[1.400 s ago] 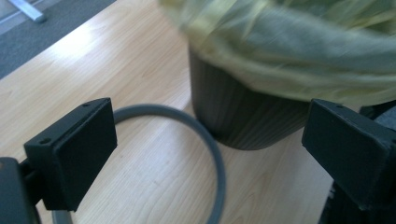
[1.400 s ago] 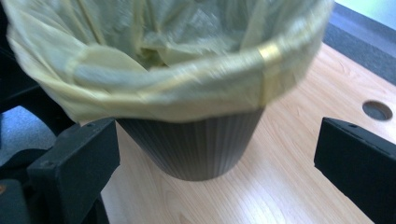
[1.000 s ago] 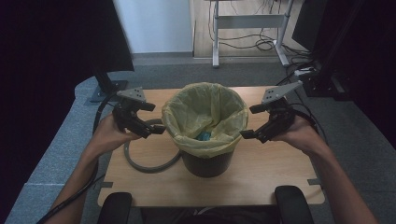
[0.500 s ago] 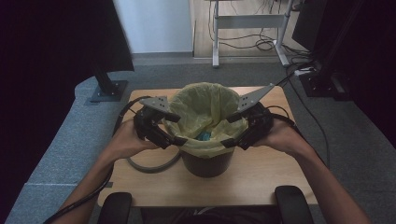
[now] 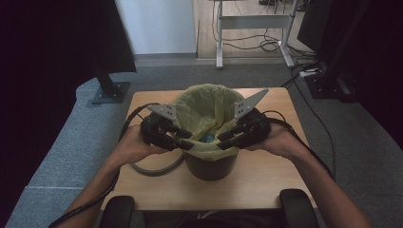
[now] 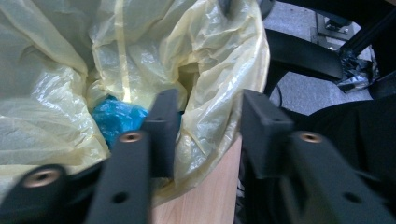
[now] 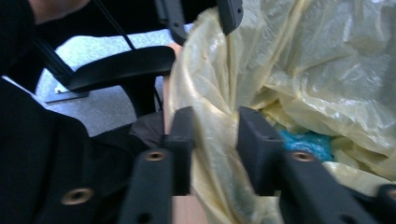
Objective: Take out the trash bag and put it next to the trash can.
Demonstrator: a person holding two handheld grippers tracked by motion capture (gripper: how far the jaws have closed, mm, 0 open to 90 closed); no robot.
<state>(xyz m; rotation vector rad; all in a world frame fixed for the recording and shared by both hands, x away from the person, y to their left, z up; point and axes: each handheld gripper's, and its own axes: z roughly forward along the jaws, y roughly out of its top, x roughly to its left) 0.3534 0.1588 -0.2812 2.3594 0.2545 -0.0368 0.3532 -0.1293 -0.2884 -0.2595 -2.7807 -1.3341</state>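
A black bin (image 5: 209,166) lined with a yellow bag (image 5: 209,107) stands mid-table, a blue crumpled thing (image 5: 207,138) inside. My left gripper (image 5: 187,141) sits at the bag's near-left rim, my right gripper (image 5: 222,140) at its near-right rim. In the left gripper view the jaws (image 6: 210,126) have just been closing and straddle the bag's rim (image 6: 215,93) with slack film between them, beside the blue thing (image 6: 114,119). In the right gripper view the jaws (image 7: 215,140) have just been closing and pinch a fold of the bag (image 7: 303,56); the left gripper (image 7: 201,16) shows above.
A grey cable loop (image 5: 152,168) lies on the wooden table (image 5: 266,190) left of the bin. Black chair armrests (image 5: 116,211) (image 5: 297,209) flank the table's near edge. A monitor stand (image 5: 109,90) sits on the floor at back left.
Both hands have come in from the bin's sides to its near rim. Both grippers' jaws have narrowed around the yellow bag's edge.
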